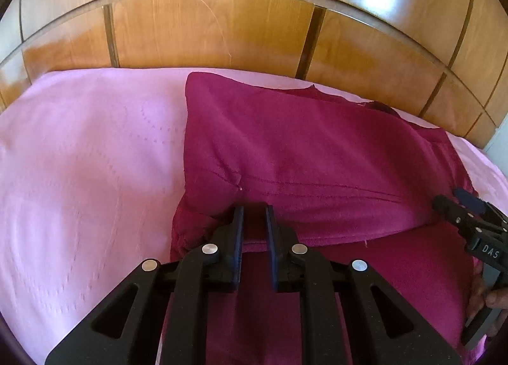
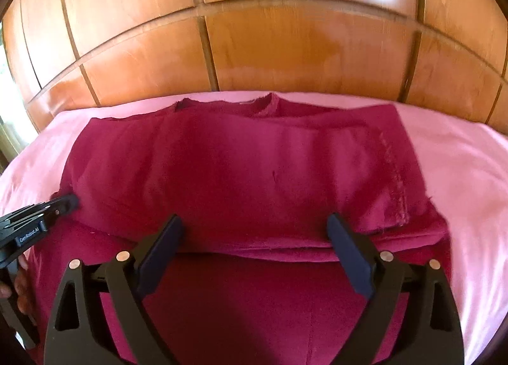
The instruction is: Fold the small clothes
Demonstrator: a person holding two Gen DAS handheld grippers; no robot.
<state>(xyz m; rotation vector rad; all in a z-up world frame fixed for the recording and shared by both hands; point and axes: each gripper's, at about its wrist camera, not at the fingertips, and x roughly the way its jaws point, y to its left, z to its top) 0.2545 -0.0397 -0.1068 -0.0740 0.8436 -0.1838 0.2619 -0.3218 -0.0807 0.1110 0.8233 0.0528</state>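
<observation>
A dark magenta garment [image 1: 317,158] lies on a pink bedsheet [image 1: 89,149], its far part folded over towards me with the fold's free edge across the near middle. In the right wrist view the garment [image 2: 247,168] fills the centre. My left gripper [image 1: 254,215] sits low over the fold's edge near the garment's left side, jaws a narrow gap apart with only cloth showing below the gap. My right gripper [image 2: 255,228] is wide open just above the same edge, holding nothing. Each gripper shows in the other's view: the right one [image 1: 457,203], the left one [image 2: 68,201].
A glossy wooden headboard [image 1: 222,31] rises right behind the bed and also shows in the right wrist view [image 2: 285,47]. Bare pink sheet lies left of the garment and on its right side [image 2: 460,174]. A hand [image 1: 482,295] holds the right gripper's handle.
</observation>
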